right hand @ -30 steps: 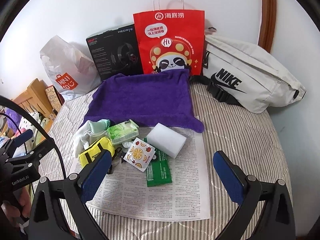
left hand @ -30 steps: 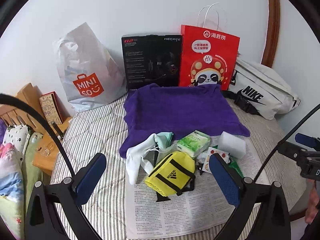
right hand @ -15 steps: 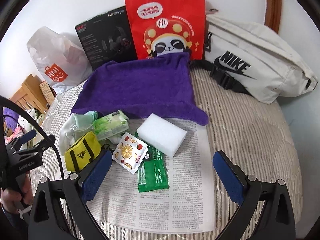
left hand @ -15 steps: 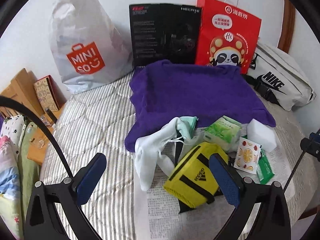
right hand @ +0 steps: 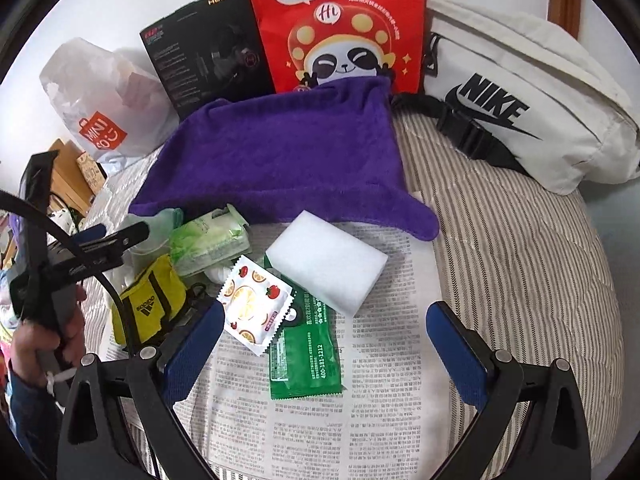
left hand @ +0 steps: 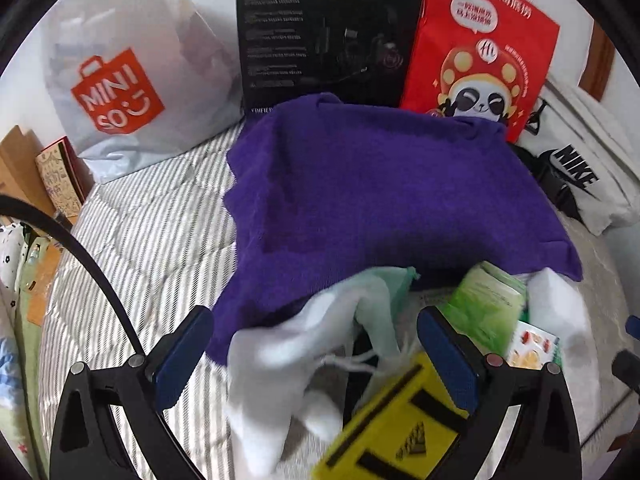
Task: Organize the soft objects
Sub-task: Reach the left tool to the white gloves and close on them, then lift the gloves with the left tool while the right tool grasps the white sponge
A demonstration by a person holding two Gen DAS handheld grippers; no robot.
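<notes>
Both claws gape empty, the left claw (left hand: 316, 354) poised over the white sock (left hand: 288, 356) lying just in front of the purple towel (left hand: 372, 188), likely to seize it first, the right claw (right hand: 322, 344) idle over the newspaper (right hand: 384, 412)

Left gripper (left hand: 316, 356) (jaws apart) over white sock (left hand: 280, 364)

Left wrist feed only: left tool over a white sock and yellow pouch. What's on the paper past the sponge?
Observer: A green sachet lies flat on the newspaper, its top tucked under the fruit-print packet.
Operator: Right tool?
Observer: The right tool is open and empty, over that sachet, with the white sponge ahead of it.
Operator: The pouch is cut off here.
Observer: The yellow pouch lies just left of the packet.
</notes>
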